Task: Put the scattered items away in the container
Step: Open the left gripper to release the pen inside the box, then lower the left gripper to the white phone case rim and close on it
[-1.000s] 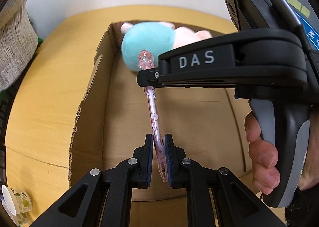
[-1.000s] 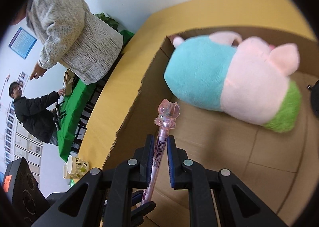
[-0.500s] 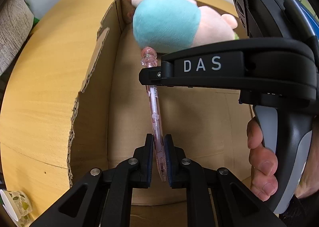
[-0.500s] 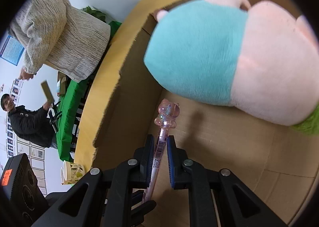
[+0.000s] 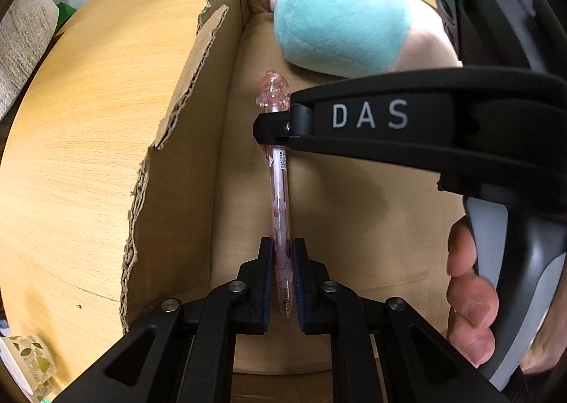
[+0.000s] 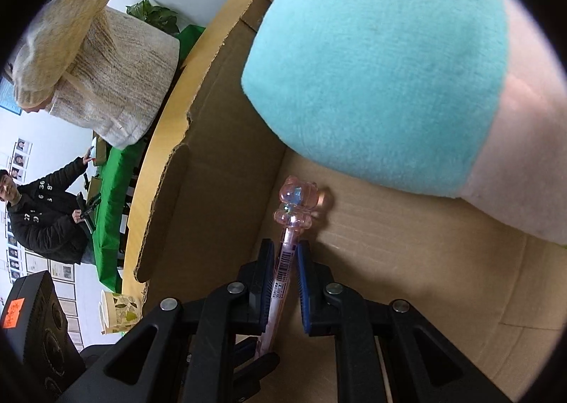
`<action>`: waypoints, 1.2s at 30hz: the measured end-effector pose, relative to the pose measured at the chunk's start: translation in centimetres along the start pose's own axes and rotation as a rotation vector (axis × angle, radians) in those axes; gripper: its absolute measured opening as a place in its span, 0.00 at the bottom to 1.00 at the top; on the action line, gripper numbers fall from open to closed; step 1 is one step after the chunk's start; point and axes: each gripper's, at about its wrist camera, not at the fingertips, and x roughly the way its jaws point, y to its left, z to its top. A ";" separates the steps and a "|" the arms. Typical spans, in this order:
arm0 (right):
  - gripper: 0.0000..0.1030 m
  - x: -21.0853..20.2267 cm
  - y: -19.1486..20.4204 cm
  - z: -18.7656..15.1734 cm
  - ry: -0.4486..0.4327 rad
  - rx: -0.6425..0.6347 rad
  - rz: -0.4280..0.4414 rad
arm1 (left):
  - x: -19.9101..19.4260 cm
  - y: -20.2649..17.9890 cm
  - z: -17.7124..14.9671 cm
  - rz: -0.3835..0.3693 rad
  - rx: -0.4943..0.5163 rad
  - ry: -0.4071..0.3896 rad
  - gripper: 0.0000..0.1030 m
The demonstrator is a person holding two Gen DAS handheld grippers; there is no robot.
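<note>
A clear pink pen (image 5: 280,190) with a pink charm on its end is held inside the open cardboard box (image 5: 184,169), just above the box floor. My left gripper (image 5: 282,250) is shut on the pen's lower end. My right gripper (image 5: 273,126) reaches in from the right and is shut on the pen just below the charm. In the right wrist view the right gripper (image 6: 286,250) pinches the pen (image 6: 283,272), and its charm sticks out past the fingertips. A teal, pink and green plush toy (image 6: 372,66) lies in the box (image 6: 219,169) right behind the pen.
The box sits on a round wooden table (image 5: 88,119), and its left wall has a torn edge. A patterned paper cup (image 6: 117,311) stands near the table's edge. A hand (image 5: 471,296) grips the right gripper's handle. Two people (image 6: 99,66) are by a green table beyond.
Both grippers have sunk lower into the box with the pen still held between them. The plush toy now looms larger and closer.
</note>
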 end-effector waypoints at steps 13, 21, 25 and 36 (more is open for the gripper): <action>0.43 -5.0 -1.9 -0.8 -0.099 -0.050 -0.021 | -3.2 -1.4 -4.8 -0.029 0.019 -0.087 0.37; 0.66 -12.6 -3.6 -5.6 -0.230 -0.149 -0.138 | -8.4 -3.2 -11.4 0.024 0.062 -0.296 0.68; 0.74 -16.1 -4.4 -8.6 -0.319 -0.152 -0.183 | -10.4 -1.8 -9.7 0.025 0.069 -0.361 0.75; 0.75 -19.2 -4.2 -15.2 -0.401 -0.189 -0.305 | -9.9 -4.7 -11.1 0.011 0.095 -0.401 0.76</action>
